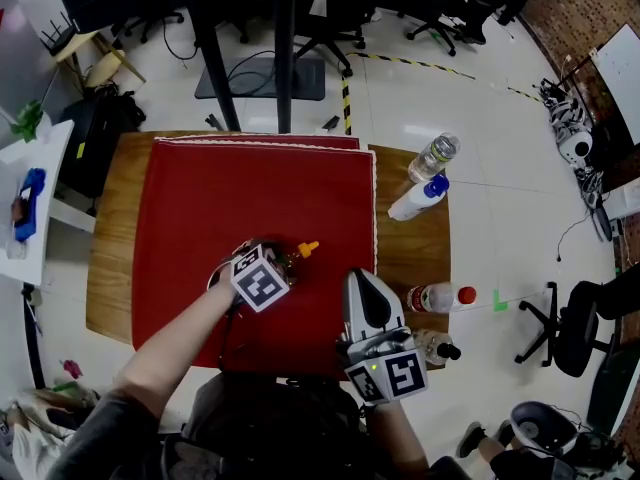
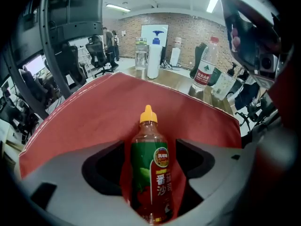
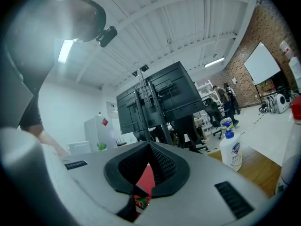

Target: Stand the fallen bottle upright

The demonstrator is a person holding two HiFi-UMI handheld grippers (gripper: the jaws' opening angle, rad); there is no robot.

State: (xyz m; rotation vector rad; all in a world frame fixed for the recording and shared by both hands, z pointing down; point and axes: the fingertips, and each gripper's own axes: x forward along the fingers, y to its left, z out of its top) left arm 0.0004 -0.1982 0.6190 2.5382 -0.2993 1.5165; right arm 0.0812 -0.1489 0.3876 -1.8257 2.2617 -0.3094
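A small sauce bottle (image 1: 300, 253) with an orange cap and a green label lies on the red cloth (image 1: 220, 198), cap pointing right. My left gripper (image 1: 283, 260) tilts steeply down over its bottom end. In the left gripper view the bottle (image 2: 150, 159) sits between the two jaws of the left gripper (image 2: 150, 146). A strip of red cloth shows on each side of it, so the pads stand off it. My right gripper (image 1: 368, 280) hovers near the cloth's front right corner. The right gripper (image 3: 149, 146) has its jaws closed together, with nothing between them.
The wooden table (image 1: 110, 258) carries other bottles along its right side: a clear one (image 1: 433, 158), a white one with a blue cap (image 1: 418, 199), a red-capped one lying down (image 1: 440, 297) and a dark-capped one (image 1: 435, 347). Office chairs and desks surround the table.
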